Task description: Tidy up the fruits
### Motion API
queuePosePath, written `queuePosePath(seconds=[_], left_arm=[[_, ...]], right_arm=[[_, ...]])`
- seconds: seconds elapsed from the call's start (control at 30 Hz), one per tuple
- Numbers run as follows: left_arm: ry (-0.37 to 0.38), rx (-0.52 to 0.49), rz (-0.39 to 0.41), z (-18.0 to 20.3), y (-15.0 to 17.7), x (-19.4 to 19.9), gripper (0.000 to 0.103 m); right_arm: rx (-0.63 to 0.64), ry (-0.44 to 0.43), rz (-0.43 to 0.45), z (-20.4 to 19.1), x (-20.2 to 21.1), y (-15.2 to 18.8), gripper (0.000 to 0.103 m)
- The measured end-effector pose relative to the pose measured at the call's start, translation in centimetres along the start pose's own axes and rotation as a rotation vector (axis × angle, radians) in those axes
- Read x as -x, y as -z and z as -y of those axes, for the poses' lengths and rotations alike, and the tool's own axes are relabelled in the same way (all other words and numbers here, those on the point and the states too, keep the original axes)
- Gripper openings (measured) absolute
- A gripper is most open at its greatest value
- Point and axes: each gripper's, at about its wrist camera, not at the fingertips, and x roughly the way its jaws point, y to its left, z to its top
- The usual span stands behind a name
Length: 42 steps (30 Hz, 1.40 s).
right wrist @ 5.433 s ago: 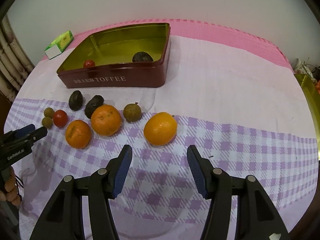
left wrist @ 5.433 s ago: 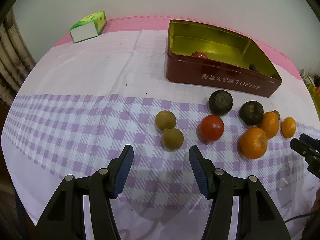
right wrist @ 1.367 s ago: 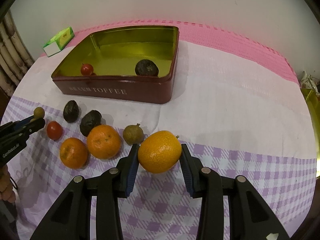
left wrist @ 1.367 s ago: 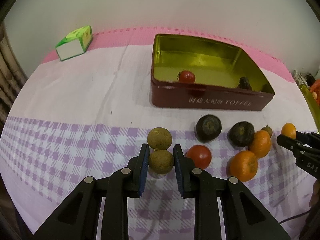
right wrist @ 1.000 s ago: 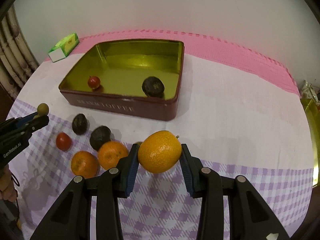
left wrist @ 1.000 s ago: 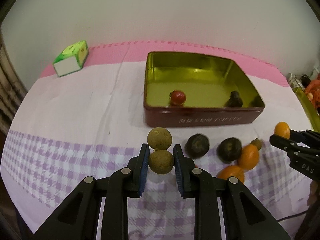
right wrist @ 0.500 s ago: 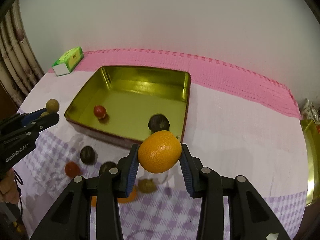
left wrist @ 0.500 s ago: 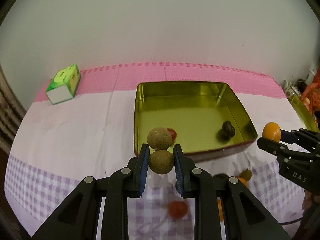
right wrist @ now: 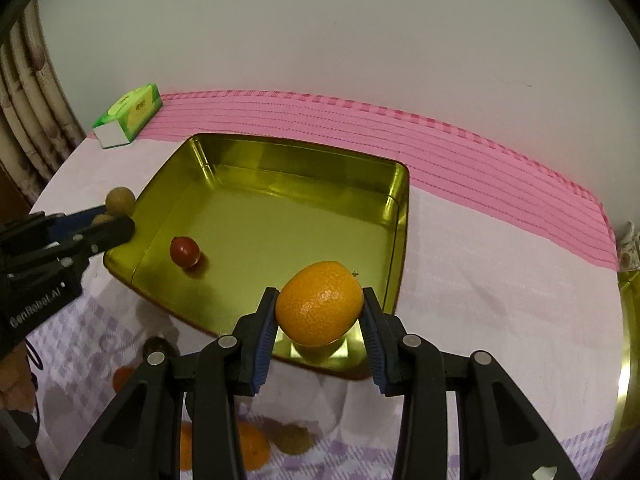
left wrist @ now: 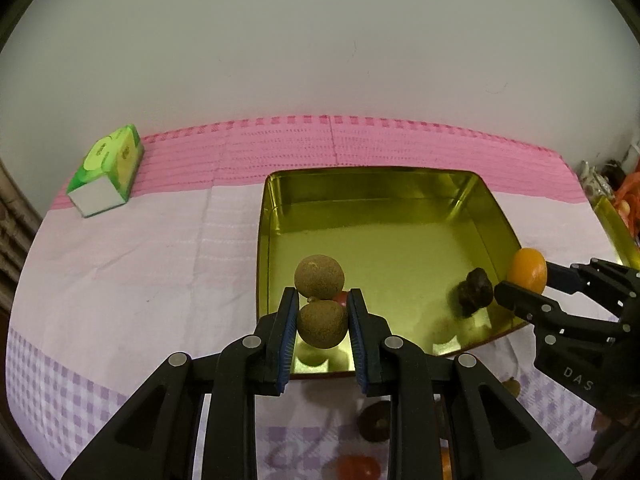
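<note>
Gold-lined tin (right wrist: 280,152) now sits under both loads: my left claw (left wrist: 323,330) pinching brown fruit (left wrist: 322,324) and right claw (right wrist: 319,322) pinching the orange (right wrist: 319,304) have carried them over its near edge, ready to drop.

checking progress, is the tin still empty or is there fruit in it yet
Not empty. The tin holds a small red fruit and, in the left wrist view, a dark fruit; most of its gold floor is bare.

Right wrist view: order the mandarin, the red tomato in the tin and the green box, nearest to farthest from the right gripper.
1. Mandarin, clamped between the right gripper pads.
2. Red tomato, on the tin's floor, left.
3. Green box, far left, beyond the tin.
</note>
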Motion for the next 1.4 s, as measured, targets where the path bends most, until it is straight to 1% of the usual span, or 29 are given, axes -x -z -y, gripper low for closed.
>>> queuePosePath(seconds=[0.33, 0.57, 0.73, 0.93, 1.4], left_arm=[[-0.002, 0.023, -0.054, 0.0, 0.5, -2.6, 0.026], [-0.003, 0.027, -0.076, 0.3, 0.9, -3.7, 0.026], [-0.006, 0.033, -0.093, 0.2, 1.1, -4.4, 0.026], [-0.011, 0.039, -0.102, 0.1, 1.2, -4.8, 0.026], [-0.027, 0.025, -0.097, 0.3, 1.3, -4.4, 0.027]], right_arm=[[0.002, 0.008, -0.053, -0.1, -1.9, -0.1, 0.037], [-0.015, 0.001, -0.075, 0.1, -2.7, 0.1, 0.037], [-0.01, 0.002, -0.074, 0.0, -2.8, 0.0, 0.037], [-0.01, 0.002, -0.071, -0.1, -2.9, 0.2, 0.038], [-0.027, -0.007, -0.076, 0.0, -2.8, 0.8, 0.039]])
